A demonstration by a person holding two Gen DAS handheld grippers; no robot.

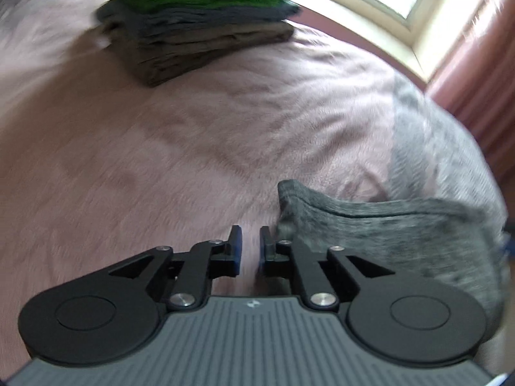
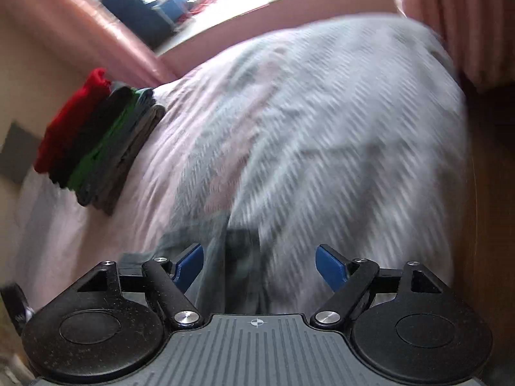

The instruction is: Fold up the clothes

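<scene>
Bottom of the left view: our left gripper [image 1: 250, 241] has its fingers nearly together with a thin gap, and nothing sits between them. The grey garment [image 1: 402, 234] lies just right of it, lower right of frame, hem edge raised and rumpled, apparently touching the right finger's outer side; blur makes that unsure. We judge the gripper sits there to reach that hem corner.

Bottom of the right view: our right gripper [image 2: 260, 267] has its fingers wide apart over grey cloth [image 2: 244, 257], gripping nothing. Heavy blur, so we can't tell if this is the same garment.

Further off, the pink bedspread [image 1: 161, 160] fills mid-frame. Upper centre in the left view, upper left in the right view, stands a folded stack [image 1: 199, 22], kept clear of the working area. No containers in view.
</scene>
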